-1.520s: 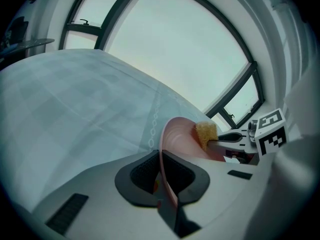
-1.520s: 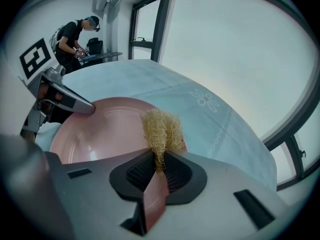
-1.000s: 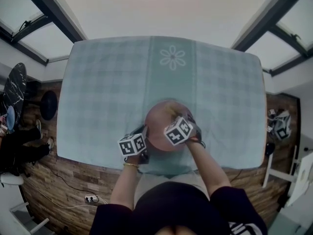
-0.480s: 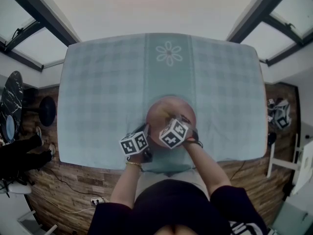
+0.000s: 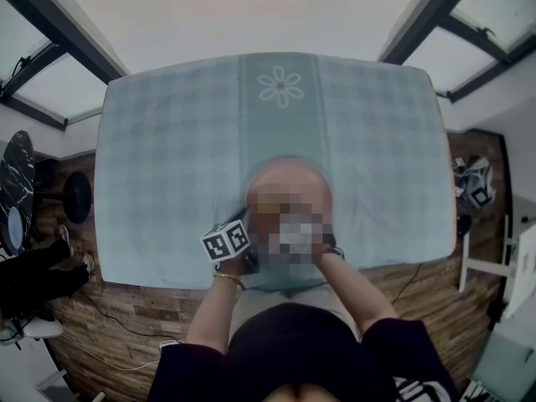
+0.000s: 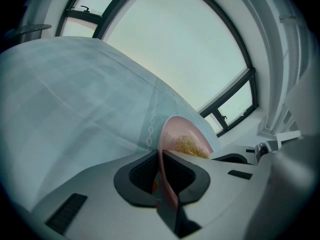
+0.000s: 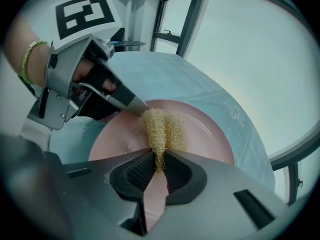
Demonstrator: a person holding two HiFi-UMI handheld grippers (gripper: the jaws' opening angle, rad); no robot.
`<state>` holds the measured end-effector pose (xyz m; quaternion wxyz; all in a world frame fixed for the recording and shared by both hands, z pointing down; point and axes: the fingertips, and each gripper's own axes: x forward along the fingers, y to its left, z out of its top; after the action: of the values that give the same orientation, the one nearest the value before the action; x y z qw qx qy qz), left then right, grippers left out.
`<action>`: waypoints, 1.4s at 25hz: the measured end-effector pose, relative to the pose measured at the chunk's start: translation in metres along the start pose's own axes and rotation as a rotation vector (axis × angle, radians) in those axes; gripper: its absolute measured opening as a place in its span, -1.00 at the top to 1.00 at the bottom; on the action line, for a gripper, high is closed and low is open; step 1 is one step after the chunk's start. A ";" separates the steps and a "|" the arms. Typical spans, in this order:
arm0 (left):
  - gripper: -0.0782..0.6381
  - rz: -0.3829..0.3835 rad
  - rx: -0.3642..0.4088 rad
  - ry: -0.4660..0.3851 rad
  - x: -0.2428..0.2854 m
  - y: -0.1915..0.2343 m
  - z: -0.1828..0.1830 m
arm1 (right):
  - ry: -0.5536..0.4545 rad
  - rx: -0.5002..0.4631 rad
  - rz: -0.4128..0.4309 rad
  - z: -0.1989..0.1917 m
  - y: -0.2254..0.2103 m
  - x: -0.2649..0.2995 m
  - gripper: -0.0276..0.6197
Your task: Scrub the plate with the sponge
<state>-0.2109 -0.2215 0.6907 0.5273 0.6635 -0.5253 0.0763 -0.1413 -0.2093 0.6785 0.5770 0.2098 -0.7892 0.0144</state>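
The left gripper (image 6: 160, 159) is closed on the near rim of the pink plate (image 7: 200, 129), which sits low-centre in the head view on the checked teal tablecloth (image 5: 167, 141). The right gripper (image 7: 159, 165) is clamped on 1 edge of the tan fibrous sponge (image 7: 161, 126). The sponge lies at centre frame on the plate's face and appears to touch the left gripper's tip, though the wide-angle view leaves that contact uncertain.

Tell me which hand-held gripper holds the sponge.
The right hand-held gripper: its jaws pinch the yellow sponge; the left hand-held gripper clamps the pink plate.
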 end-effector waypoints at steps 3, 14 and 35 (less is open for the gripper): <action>0.71 -0.001 -0.002 0.000 0.000 0.001 0.000 | 0.002 -0.017 0.022 -0.003 0.011 -0.003 0.78; 0.71 0.008 -0.008 0.006 0.000 0.002 -0.001 | 0.023 -0.042 0.080 -0.023 0.042 -0.018 0.78; 0.71 0.026 -0.021 0.000 0.000 0.001 -0.003 | 0.004 0.054 0.189 -0.049 0.033 -0.055 0.78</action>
<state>-0.2104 -0.2191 0.6924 0.5330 0.6511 -0.5347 0.0776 -0.0943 -0.1492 0.6518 0.5688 0.1500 -0.8036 0.0906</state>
